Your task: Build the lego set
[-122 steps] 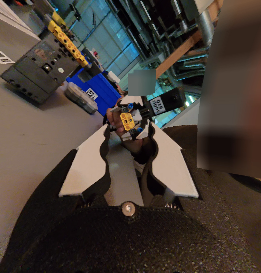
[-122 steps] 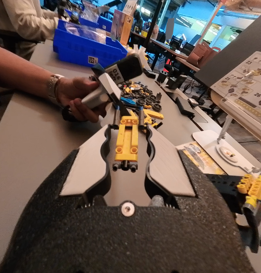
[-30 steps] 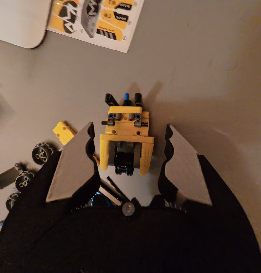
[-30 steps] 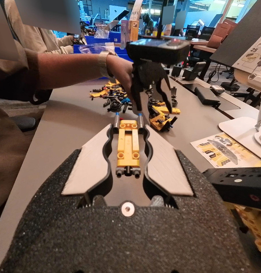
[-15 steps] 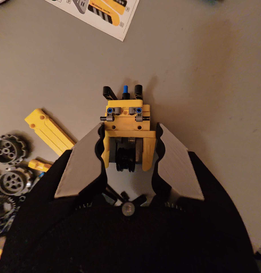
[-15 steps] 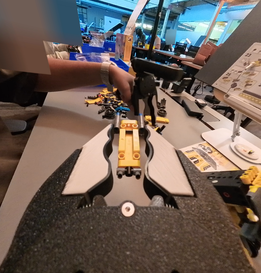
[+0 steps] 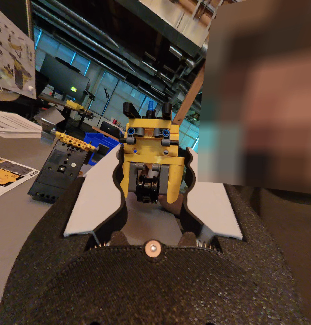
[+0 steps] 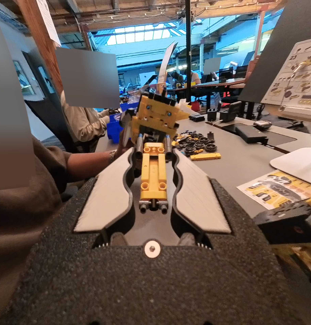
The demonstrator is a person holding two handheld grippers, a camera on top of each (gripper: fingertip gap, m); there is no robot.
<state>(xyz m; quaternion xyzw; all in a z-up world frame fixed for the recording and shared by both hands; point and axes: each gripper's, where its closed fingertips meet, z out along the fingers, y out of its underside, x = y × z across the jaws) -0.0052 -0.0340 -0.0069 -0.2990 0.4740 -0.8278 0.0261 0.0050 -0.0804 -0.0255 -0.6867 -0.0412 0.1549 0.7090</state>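
My left gripper [image 7: 153, 151] is shut on a yellow brick assembly [image 7: 152, 146] with a black wheel underneath and black and blue pins on top, and holds it up off the table. My right gripper [image 8: 154, 153] is shut on a long yellow beam piece [image 8: 153, 175] with grey pins tipped blue at its far end. In the right wrist view the yellow assembly [image 8: 154, 114] hangs just beyond the beam's pins, close to or touching them; I cannot tell which. A hand holds the left gripper behind the assembly.
A black block with a yellow beam on top [image 7: 61, 165] stands on the grey table beside a sticker sheet [image 7: 7, 174]. A pile of loose black and yellow parts [image 8: 197, 142] and a yellow beam [image 8: 205, 156] lie ahead. An instruction booklet on a stand [image 8: 300, 73] is on the right. About 6 cm separates my left fingertips from my right.
My left gripper closed on the yellow assembly on the table and lifted it up in front of my right gripper. My right gripper keeps hold of the yellow beam piece.
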